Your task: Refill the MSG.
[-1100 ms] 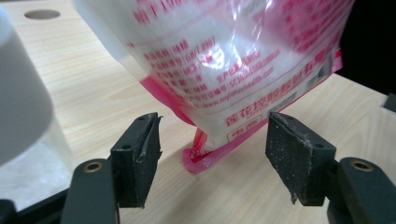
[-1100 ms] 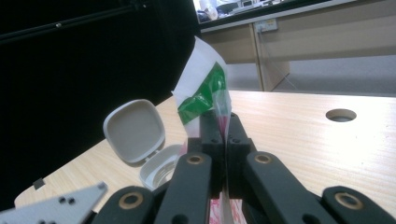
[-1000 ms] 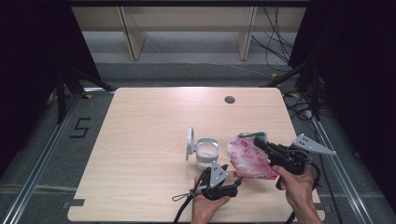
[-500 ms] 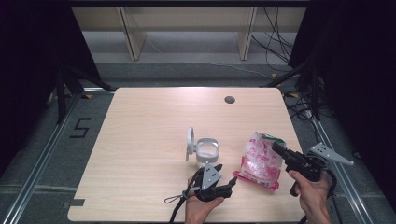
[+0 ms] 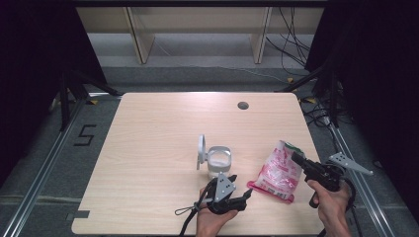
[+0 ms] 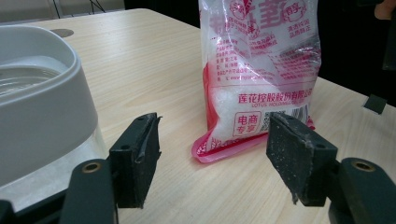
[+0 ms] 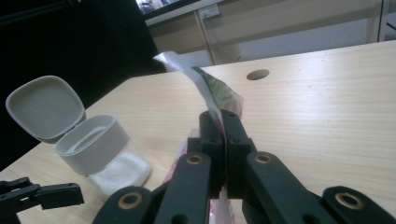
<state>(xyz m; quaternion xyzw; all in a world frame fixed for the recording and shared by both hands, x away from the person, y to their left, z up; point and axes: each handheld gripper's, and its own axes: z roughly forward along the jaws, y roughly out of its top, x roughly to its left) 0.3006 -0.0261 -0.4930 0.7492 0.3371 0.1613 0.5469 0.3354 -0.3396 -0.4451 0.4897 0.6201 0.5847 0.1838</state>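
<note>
A pink and white bag [image 5: 279, 170] with red print stands slanted on the table, its bottom edge resting on the wood. My right gripper [image 5: 296, 159] is shut on the bag's upper edge [image 7: 205, 88], and the film runs up between the jaws [image 7: 222, 121]. My left gripper [image 5: 247, 193] lies low at the front of the table, open, pointing at the bag's lower end [image 6: 261, 70], with nothing between its pads [image 6: 212, 158]. A clear jar [image 5: 219, 160] with a grey collar stands just left of the bag, its flip lid [image 5: 201, 151] upright and open.
The wooden table [image 5: 158, 148] has a round cable hole [image 5: 242, 105] at the back right. Its right edge runs close behind my right hand. Bare wood spreads to the left and back. Shelving and cables lie beyond the far edge.
My right gripper has carried the bag to the right and down, so the bag's bottom now rests on the table. The left gripper has barely shifted and its jaws stand as before.
</note>
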